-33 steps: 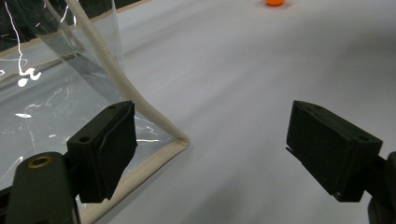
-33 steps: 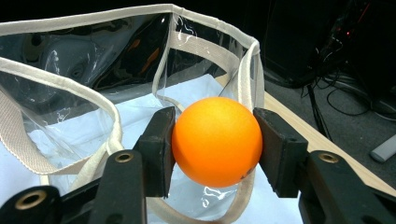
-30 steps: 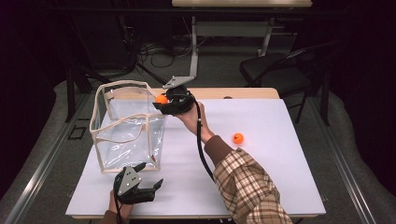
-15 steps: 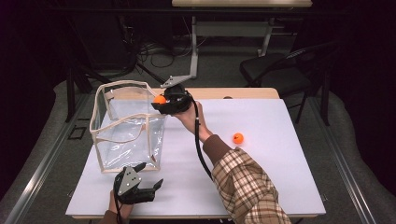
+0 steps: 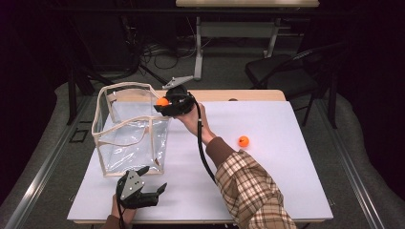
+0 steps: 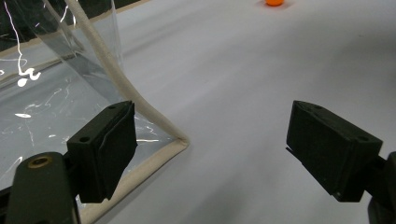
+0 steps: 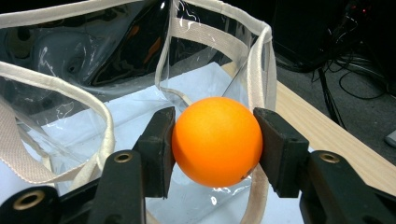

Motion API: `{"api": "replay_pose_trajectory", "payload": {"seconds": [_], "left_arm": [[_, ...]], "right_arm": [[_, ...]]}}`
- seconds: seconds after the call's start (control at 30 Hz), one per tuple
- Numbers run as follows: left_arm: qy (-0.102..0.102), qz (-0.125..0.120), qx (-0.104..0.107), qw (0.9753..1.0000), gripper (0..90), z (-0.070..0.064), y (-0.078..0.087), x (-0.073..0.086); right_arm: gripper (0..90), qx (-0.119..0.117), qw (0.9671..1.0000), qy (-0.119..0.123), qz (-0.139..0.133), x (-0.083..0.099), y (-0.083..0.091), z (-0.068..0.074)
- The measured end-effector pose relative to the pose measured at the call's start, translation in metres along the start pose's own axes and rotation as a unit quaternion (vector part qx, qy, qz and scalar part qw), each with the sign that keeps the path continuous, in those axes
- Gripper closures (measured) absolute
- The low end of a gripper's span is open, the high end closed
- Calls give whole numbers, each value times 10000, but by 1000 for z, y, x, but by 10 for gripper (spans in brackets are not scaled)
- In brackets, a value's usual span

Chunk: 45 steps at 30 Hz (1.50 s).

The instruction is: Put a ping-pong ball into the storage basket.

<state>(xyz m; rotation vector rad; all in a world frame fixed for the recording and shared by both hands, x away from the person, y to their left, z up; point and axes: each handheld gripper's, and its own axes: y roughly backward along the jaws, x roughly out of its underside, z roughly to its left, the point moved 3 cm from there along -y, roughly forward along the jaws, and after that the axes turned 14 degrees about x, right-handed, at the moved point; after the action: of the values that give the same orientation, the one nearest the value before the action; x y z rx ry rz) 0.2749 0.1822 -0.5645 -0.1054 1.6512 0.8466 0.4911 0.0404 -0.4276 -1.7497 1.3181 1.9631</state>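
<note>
A clear plastic bag (image 5: 129, 136) with cream trim stands open on the white table (image 5: 286, 181) at the left. My right gripper (image 5: 161, 104) is shut on an orange ball (image 5: 163, 101) (image 7: 217, 140), held over the bag's right rim (image 7: 259, 60). A second orange ball (image 5: 243, 141) (image 6: 274, 2) lies on the table to the right. My left gripper (image 5: 152, 183) (image 6: 210, 144) rests open near the table's front edge, just in front of the bag's near corner (image 6: 180, 142), with nothing between its jaws.
A wooden strip (image 5: 248, 95) runs along the table's far edge. Behind the table are a dark chair (image 5: 282, 71), cables on the floor and a desk frame (image 5: 198, 43). The right gripper's cable (image 5: 203, 152) trails along the plaid sleeve (image 5: 248, 191).
The right gripper with the orange ball has edged slightly left toward the bag opening. The left gripper has stayed in place.
</note>
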Motion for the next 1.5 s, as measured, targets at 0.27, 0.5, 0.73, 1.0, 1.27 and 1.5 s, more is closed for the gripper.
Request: {"api": "replay_pose_trajectory", "payload": {"seconds": [0.27, 0.5, 0.73, 1.0, 1.27, 1.5], "left_arm": [[0, 3, 3, 10000, 160, 0, 0, 0], [7, -8, -5, 10000, 160, 0, 0, 0], [7, -6, 3, 10000, 160, 0, 0, 0], [6, 7, 4, 10000, 160, 0, 0, 0], [25, 0, -11, 10000, 160, 0, 0, 0], [11, 2, -11, 10000, 160, 0, 0, 0]], "right_arm": [[461, -106, 9999, -31, 117, 0, -5, 2], [291, -160, 9998, -64, 135, 1, -2, 1], [175, -177, 9998, -85, 18, 4, 10, -4], [124, -244, 9997, -71, 58, 16, 23, -10], [101, -258, 9996, -59, 32, 27, 35, -15], [84, -204, 9998, 2, 70, 43, 47, -20]]}}
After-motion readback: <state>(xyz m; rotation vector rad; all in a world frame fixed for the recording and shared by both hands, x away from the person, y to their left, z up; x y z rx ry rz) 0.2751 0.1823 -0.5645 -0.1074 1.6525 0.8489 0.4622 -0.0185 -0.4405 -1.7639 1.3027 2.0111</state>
